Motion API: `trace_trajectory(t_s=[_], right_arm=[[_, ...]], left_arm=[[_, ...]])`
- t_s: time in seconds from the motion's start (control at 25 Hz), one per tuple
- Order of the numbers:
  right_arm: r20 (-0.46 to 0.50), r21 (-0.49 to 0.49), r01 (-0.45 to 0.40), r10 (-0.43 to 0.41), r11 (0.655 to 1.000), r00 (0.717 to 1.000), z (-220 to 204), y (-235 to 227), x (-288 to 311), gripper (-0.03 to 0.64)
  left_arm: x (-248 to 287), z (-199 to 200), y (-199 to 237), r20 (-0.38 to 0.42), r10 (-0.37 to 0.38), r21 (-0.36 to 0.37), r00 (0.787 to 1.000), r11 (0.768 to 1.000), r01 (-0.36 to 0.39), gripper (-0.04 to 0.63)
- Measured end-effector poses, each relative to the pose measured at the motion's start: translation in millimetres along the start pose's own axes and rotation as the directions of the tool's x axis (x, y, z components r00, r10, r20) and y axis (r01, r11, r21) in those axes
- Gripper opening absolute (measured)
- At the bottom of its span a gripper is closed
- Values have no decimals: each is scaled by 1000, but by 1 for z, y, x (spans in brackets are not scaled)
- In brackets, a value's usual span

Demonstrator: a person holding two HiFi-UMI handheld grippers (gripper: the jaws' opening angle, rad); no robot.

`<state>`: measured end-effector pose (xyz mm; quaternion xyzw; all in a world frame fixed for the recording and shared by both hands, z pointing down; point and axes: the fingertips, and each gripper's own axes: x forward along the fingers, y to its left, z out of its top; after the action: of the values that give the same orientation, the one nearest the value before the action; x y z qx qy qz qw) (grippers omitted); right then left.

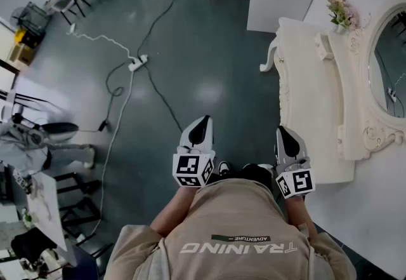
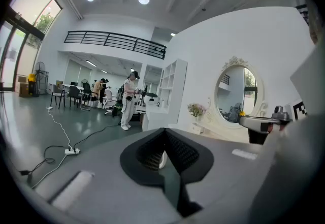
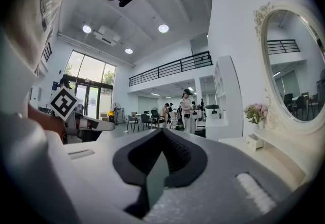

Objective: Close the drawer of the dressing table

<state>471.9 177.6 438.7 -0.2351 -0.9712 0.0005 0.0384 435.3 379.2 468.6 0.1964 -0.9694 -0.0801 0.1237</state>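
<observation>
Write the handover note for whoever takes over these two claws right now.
Left claw: shut, empty, held in front of the person's torso.
Right claw: shut, empty, level with it, on the table's side.
Cream carved dressing table with oval mirror: to the right; neither claw touches it.
Done: nothing that shows. These views do not settle whether its drawer is open.
Left: probably turn to the table front, find the drawer, push it in.

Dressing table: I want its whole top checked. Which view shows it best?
Head view: the dressing table top shows from above, nearly whole. Right gripper view catches only its near edge and mirror; left gripper view shows it small and distant.
</observation>
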Motion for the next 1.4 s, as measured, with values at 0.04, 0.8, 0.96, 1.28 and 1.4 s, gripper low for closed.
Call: trace_trajectory(t_s=[0.04,0.8,0.96,1.28,1.4], right_arm=[[-1,4,6,-6,1000,1000,-2,-1,1,2],[-105,-12,-6,4,1000,994,-29,-7,41,2],[-98,2,-29,29,1000,995,-30,-30,78,2],[-74,30,-57,59,998,996,-16,-96,175,2],[-71,39,-75,78,996,994,-11,-122,206,2]], left_arm=[[1,-1,1,-4,-3,3,1000,1000,3,17],[48,-16,24,-60,-29,-10,998,1000,28,17],[81,-9,37,-79,-8,6,997,1000,8,17],[175,47,59,-67,29,89,997,996,-23,17],[211,65,55,-36,35,132,999,991,-30,17]])
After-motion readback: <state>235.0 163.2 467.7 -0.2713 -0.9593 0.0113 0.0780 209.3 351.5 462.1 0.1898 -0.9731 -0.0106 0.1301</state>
